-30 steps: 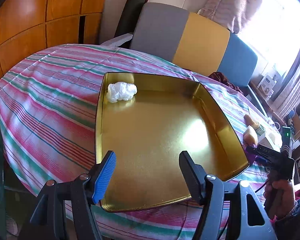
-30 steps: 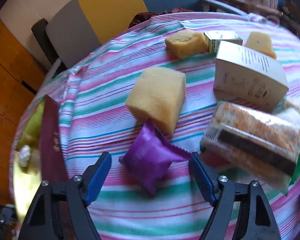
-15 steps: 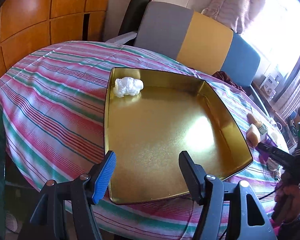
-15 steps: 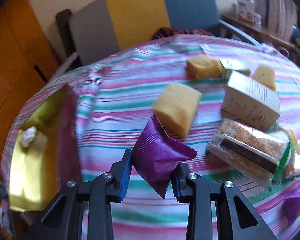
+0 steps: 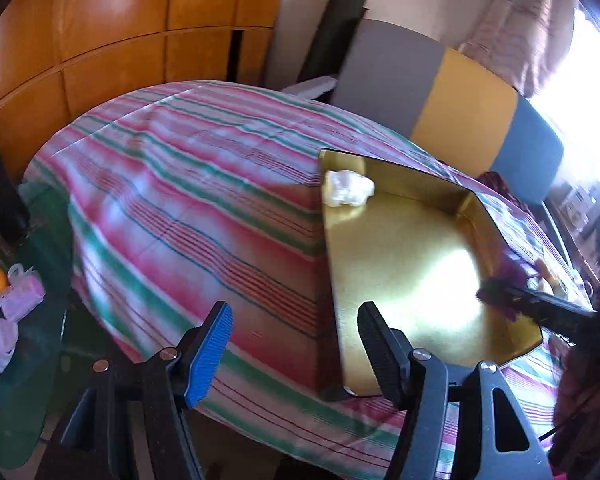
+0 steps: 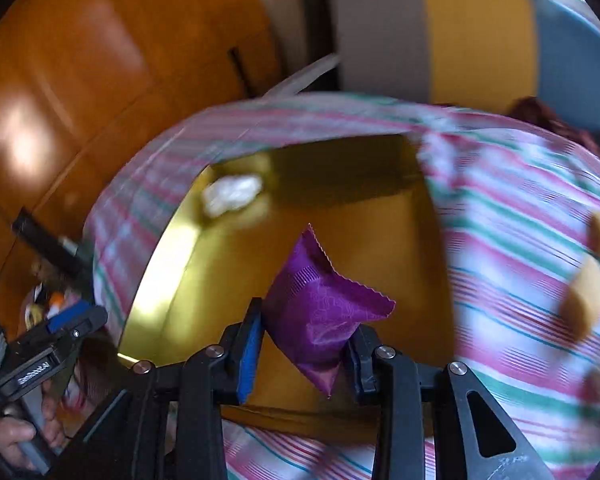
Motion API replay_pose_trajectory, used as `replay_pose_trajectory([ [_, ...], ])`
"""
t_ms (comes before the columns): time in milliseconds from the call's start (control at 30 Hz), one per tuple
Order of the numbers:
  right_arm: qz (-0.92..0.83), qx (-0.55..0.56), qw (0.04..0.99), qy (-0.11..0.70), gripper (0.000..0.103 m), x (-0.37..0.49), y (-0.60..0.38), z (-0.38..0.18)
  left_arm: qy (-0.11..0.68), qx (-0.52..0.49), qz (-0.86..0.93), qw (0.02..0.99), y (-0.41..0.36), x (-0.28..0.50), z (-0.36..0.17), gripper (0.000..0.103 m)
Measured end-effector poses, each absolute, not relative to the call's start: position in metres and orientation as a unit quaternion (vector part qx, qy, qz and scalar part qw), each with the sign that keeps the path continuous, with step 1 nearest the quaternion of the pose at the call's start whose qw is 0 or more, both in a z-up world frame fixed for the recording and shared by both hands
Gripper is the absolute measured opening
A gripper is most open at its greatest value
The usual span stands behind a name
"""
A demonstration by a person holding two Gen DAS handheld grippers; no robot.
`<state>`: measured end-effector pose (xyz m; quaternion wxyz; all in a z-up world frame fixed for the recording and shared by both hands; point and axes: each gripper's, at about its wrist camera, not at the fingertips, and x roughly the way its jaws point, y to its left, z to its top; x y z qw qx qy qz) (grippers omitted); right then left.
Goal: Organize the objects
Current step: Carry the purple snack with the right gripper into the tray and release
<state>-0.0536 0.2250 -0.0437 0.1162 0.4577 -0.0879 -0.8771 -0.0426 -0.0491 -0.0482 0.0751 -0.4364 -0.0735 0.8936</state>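
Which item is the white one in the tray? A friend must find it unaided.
On the striped tablecloth lies a shallow gold tray. In its far left corner sits a crumpled white plastic bundle, the only thing resting in the tray; the purple packet hangs above, held by the right gripper.

Striped cloth, tricolour chair, wood panelling behind

Pink, green and white striped cloth (image 5: 188,208) drapes the surface; past it a chair back (image 5: 440,92) in grey, yellow and blue, orange-brown wood panels (image 5: 112,40) at left, a pink curtain (image 5: 540,28) by the bright window
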Motion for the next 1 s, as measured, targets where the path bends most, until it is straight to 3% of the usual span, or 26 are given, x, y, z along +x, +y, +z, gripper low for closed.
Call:
replay_pose_trajectory([
  [267,-0.848,0.504,0.16,-0.046,0.036,-0.096,0.15,-0.073,-0.064,-0.437,0.895,0.061,-0.055,-0.046,-0.057,0.062],
  [700,-0.843,0.508,0.179,-0.02,0.037,-0.136,0.12,-0.072,-0.03,-0.416,0.907,0.058,-0.047,-0.043,-0.051,0.062],
  [800,-0.843,0.503,0.19,-0.021,0.039,-0.147,0.113,-0.07,-0.026,-0.414,0.908,0.059,-0.045,-0.042,-0.05,0.062],
  [867,-0.847,0.493,0.199,-0.03,0.046,-0.149,0.111,-0.066,-0.023,-0.411,0.909,0.058,-0.045,-0.04,-0.049,0.062],
  [1000,-0.853,0.482,0.196,-0.041,0.047,-0.143,0.117,-0.058,-0.024,-0.408,0.911,0.06,-0.044,-0.039,-0.047,0.062],
])
